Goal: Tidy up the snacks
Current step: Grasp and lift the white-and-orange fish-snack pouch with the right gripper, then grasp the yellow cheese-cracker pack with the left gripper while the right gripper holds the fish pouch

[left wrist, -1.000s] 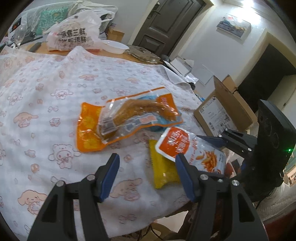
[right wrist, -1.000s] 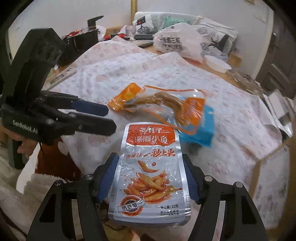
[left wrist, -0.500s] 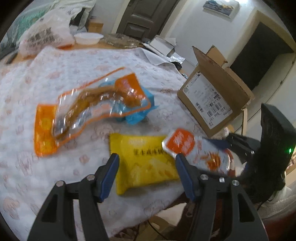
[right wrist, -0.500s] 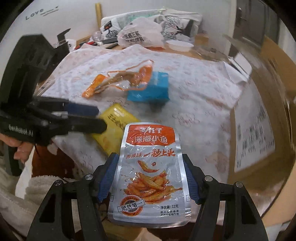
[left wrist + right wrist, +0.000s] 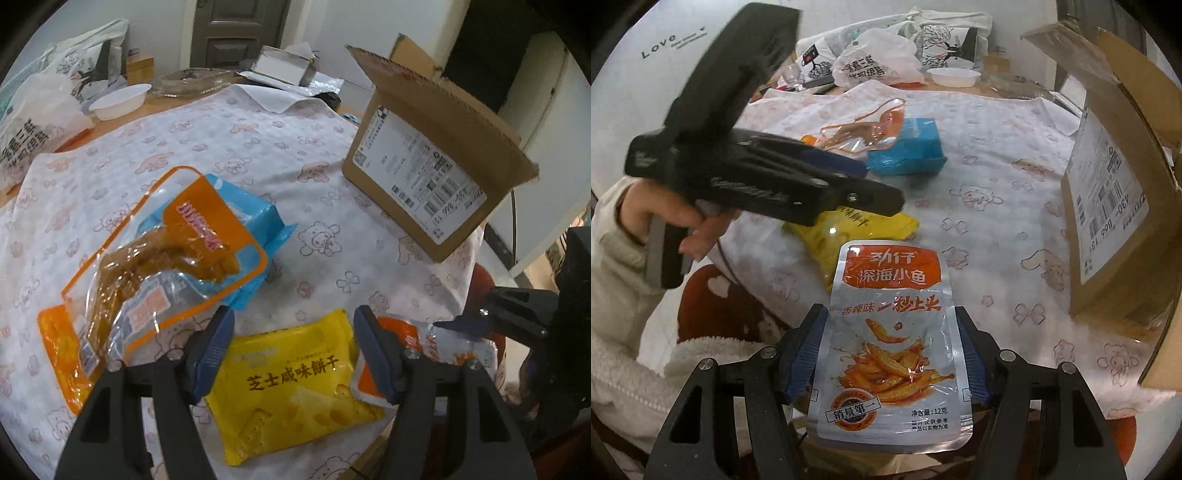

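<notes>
My right gripper point(image 5: 892, 350) is shut on a silver and orange fish snack pouch point(image 5: 890, 343) and holds it above the table's near edge. The pouch also shows at the lower right of the left wrist view point(image 5: 424, 343). My left gripper point(image 5: 295, 354) is open and empty, its fingers straddling a yellow cracker packet point(image 5: 295, 384) that lies flat on the cloth. An orange-edged clear snack bag point(image 5: 147, 273) lies partly over a blue packet point(image 5: 255, 214). An open cardboard box point(image 5: 428, 158) stands at the right.
The table has a white cloth with cartoon prints point(image 5: 258, 133). At its far side are a white plastic bag point(image 5: 33, 122), a white bowl point(image 5: 118, 101) and a glass dish point(image 5: 192, 79). The box also fills the right of the right wrist view point(image 5: 1123, 206).
Both grippers have swung right toward the cardboard box. The right one has carried the fish pouch off the yellow packet. The left gripper now sits over the yellow packet.
</notes>
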Available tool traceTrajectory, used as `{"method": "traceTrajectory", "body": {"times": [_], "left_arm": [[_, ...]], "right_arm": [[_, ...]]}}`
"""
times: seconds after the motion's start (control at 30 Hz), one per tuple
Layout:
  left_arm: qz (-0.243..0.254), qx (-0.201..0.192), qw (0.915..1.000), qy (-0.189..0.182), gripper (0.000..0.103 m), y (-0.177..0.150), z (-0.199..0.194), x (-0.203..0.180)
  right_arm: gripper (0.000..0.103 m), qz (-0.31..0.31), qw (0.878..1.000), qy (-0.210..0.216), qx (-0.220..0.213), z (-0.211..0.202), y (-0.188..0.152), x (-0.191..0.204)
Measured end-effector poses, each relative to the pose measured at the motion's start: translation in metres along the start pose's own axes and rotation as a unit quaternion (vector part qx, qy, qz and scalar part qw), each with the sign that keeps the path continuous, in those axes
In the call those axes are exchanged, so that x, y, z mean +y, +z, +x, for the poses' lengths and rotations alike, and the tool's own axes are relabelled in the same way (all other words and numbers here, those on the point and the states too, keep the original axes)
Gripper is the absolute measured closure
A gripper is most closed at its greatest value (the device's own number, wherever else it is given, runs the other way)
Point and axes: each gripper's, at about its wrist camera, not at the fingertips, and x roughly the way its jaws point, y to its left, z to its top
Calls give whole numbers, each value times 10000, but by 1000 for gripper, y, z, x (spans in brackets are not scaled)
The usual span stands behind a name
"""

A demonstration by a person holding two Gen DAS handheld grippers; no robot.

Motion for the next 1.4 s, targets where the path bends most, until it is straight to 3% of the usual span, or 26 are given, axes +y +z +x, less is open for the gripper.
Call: {"method": "traceTrajectory", "body": {"times": [0.33,0.47,0.6,0.73,0.8,0.83,1.03,1.27,1.33,1.4], "left_arm": [[-50,116,9999,-51,38,-27,-15,9],[18,131,9999,-18,25,-45,-21,5],[128,55,9999,41,23,-54,-24,-2],[101,-177,9992,344,23,-55,-19,-8],[47,-359,9983,451,36,-55,-19,-10],[7,-407,9980,474,36,-55,-20,-10],[-721,-619,9897,1075,37,-67,-35,17],[-952,-761,9860,1134,37,-75,-41,30],[-943,-803,9853,1177,37,-76,-41,29],[-983,-841,9846,1179,37,-76,-41,30]], "right_arm": [[39,163,9995,-281,16,-4,-5,-16],[39,210,9989,-408,-21,-5,-4,-20],[39,268,9983,-507,-42,-1,-2,-23],[39,317,9969,-697,-206,6,2,-21],[39,320,9960,-772,-305,10,6,-19],[39,322,9956,-808,-346,12,8,-19],[39,117,9951,-861,-470,27,21,-10],[32,-102,9930,-1057,-522,36,26,-9],[32,-92,9936,-1000,-526,37,26,-11],[39,-34,9945,-915,-518,36,26,-13]]}}
